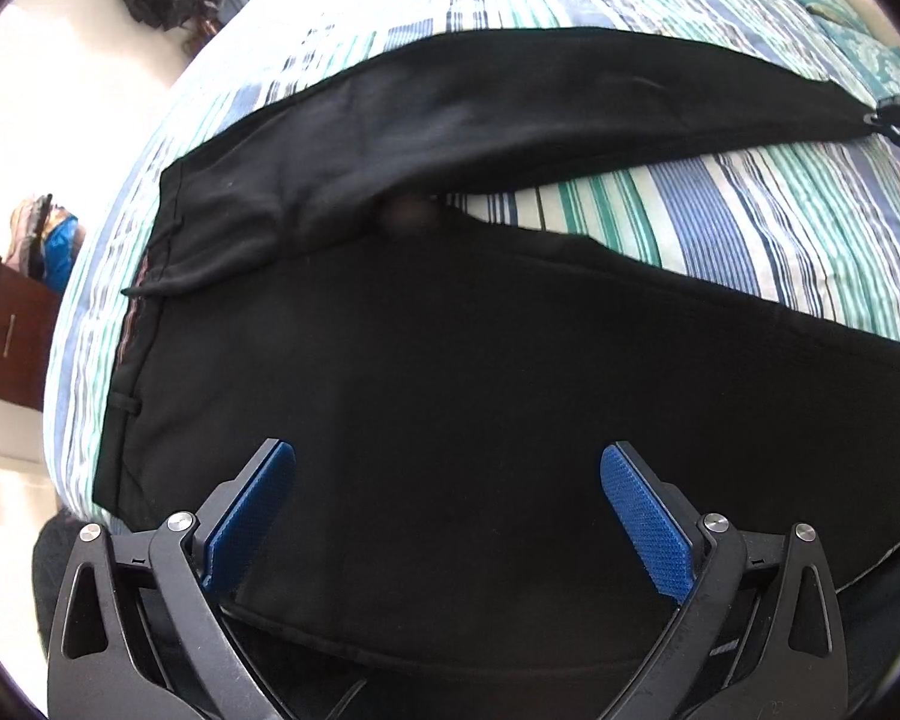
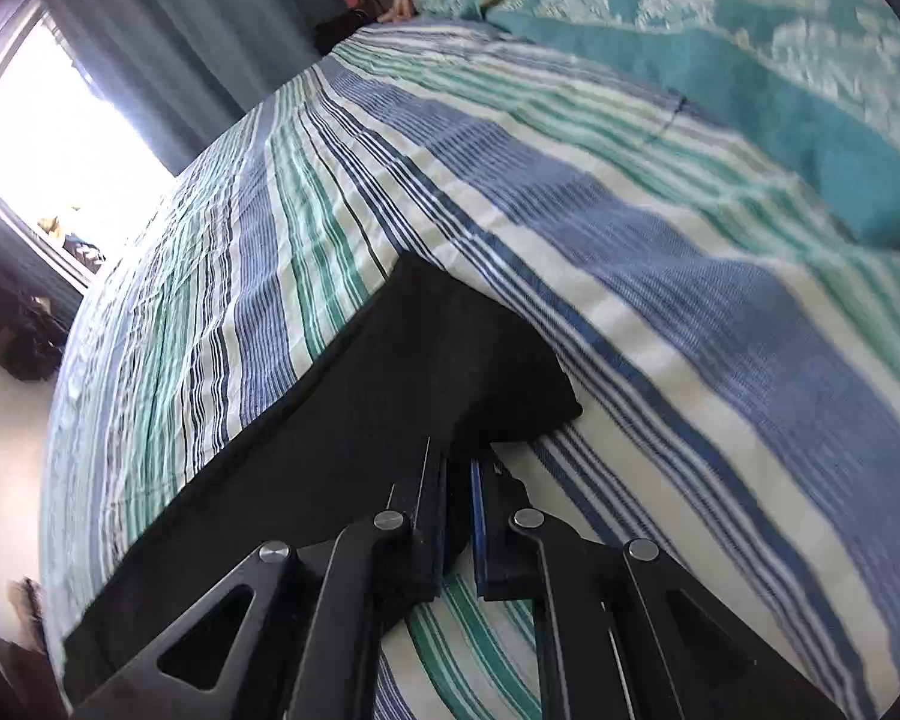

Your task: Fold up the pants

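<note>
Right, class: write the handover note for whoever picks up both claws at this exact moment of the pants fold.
Left claw: open, holding nothing, poised over the near leg.
Right claw: shut on the far leg's hem end, low over the striped bedsheet.
Black pants: spread on the bed, waistband to the left, legs apart in a V with bedsheet showing between them.
Done: far hem gripped.
Left: probably bring the far leg over the near one, then fold the length.

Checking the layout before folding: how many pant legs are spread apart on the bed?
2. Far leg stretches right, its hem clamped by the right gripper. Near leg lies under the open left gripper.
</note>
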